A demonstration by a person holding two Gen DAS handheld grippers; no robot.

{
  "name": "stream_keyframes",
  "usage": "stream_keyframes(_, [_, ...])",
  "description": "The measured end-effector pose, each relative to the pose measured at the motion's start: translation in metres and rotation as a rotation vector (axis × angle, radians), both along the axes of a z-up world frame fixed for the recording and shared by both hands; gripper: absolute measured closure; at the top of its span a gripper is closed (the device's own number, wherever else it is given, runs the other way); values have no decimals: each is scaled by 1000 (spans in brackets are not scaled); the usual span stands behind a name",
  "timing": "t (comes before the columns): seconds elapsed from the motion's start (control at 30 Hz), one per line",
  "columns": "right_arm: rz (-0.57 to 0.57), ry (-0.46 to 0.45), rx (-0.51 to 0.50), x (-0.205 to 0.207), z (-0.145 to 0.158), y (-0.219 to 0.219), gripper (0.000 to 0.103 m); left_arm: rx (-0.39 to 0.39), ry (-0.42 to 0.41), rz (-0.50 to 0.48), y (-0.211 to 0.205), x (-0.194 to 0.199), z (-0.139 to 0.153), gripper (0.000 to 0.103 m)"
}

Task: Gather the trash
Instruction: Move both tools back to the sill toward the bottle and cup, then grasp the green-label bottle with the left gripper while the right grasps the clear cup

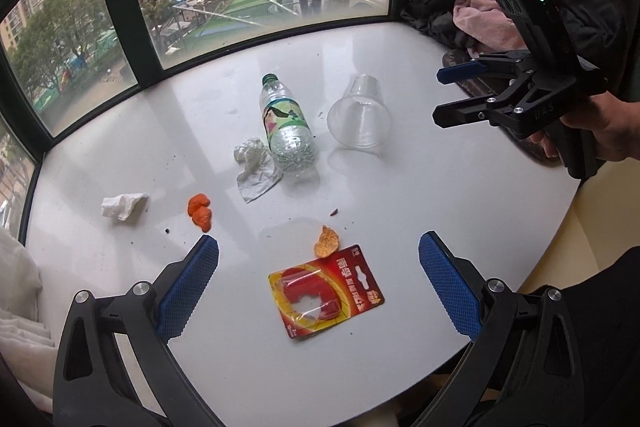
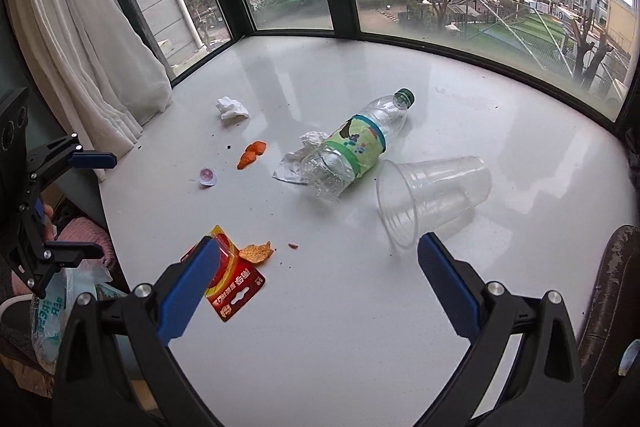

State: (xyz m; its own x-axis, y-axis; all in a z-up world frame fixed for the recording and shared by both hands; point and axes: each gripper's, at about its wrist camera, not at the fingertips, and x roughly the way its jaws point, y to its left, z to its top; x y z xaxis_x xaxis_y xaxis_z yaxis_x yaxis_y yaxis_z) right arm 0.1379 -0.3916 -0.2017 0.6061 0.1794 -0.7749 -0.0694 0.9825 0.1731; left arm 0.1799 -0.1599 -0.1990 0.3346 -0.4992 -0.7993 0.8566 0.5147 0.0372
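Partly hidden behind the right gripper's [image 2: 318,267] left finger, the red battery blister card [image 2: 236,287] lies low in the right wrist frame on the white table [image 2: 360,327]. Crumpled tissue [image 1: 256,163] is tucked under the crushed plastic bottle [image 1: 288,127] at centre, beside a tipped clear cup [image 1: 360,119]. Both grippers are spread wide, holding and touching nothing; the left gripper [image 1: 318,279] hovers over the card, orange peel [image 1: 326,241] just above it.

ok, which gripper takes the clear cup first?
Right, probably. The right gripper is open, with the clear cup on its side just ahead. The left gripper is open over the red blister pack, farther from the cup.
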Motion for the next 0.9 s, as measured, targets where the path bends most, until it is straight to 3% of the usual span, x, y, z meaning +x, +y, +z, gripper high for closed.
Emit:
stream_keyframes(0.4, [-97,25,-47,33,-27,-29,7,23,12,-58,-65,61,-18,6])
stream_keyframes(0.9, [-179,61,-128,73,-67,-52,7,79,51,-117,-146,145,-67,6])
